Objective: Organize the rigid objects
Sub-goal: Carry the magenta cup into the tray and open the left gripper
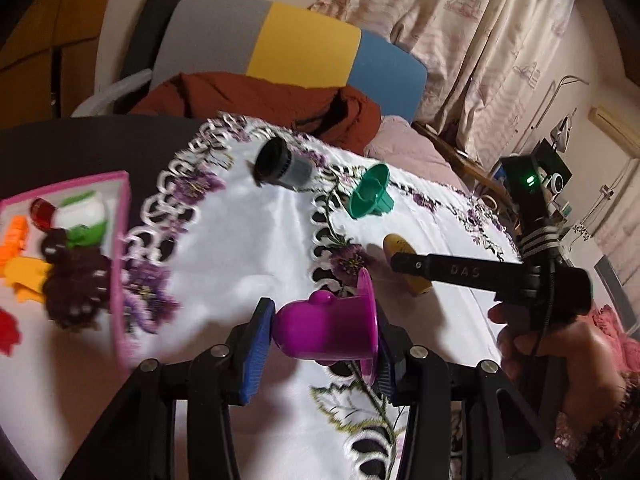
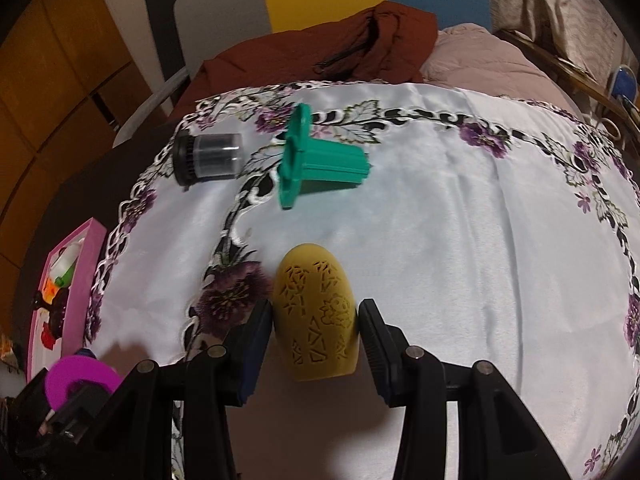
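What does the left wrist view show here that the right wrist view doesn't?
Only the left wrist view: the left tool shut on the purple piece, the hand carrying the right tool, and the contents of the pink tray.
Only the right wrist view: the right tool around the yellow patterned piece, its left pad touching; the right pad's contact is unclear.
Both: the green piece, the grey cylinder and the embroidered cloth.

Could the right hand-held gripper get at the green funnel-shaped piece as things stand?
Probably not yet: the right hand-held gripper already has the yellow patterned shell between its fingers. The green funnel-shaped piece itself lies unobstructed on the tablecloth ahead.
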`<state>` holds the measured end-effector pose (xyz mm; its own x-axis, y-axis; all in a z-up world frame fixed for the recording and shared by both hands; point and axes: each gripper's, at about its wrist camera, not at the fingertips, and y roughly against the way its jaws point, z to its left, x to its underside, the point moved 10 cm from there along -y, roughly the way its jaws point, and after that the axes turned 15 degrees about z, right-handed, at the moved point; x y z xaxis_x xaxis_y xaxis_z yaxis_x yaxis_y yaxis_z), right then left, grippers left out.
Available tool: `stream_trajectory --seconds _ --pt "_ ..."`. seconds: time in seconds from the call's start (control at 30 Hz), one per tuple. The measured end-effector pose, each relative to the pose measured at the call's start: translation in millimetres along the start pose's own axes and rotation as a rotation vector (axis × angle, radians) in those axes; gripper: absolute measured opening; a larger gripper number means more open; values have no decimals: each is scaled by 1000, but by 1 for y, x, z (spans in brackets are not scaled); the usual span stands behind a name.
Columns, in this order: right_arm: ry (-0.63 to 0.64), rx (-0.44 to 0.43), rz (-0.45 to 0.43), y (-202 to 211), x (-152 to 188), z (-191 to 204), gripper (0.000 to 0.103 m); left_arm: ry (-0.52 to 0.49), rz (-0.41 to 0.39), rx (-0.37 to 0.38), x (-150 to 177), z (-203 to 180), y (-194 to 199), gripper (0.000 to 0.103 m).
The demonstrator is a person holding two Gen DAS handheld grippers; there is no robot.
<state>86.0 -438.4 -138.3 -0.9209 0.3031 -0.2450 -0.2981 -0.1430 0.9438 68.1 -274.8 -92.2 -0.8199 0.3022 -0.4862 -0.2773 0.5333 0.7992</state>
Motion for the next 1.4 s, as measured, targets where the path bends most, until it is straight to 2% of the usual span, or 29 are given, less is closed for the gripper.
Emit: stream_trajectory --seconds 0.3,0.53,0.83,1.23,1.33,1.4 --pt "78 -34 -39 6 5 34 45 44 -49 -33 15 46 49 46" --pt "153 -64 -73 13 10 68 45 119 -75 -105 30 101 78 46" --pt "184 -120 -78 16 19 89 45 184 -22 -221 59 164 79 46" --pt "176 -131 -72 13 20 88 45 262 0 -358 71 212 80 46" --pt "175 -133 -75 14 19 88 45 281 -7 -354 72 216 83 56" --pt "174 -135 -77 15 19 88 45 296 -17 -339 72 216 87 74"
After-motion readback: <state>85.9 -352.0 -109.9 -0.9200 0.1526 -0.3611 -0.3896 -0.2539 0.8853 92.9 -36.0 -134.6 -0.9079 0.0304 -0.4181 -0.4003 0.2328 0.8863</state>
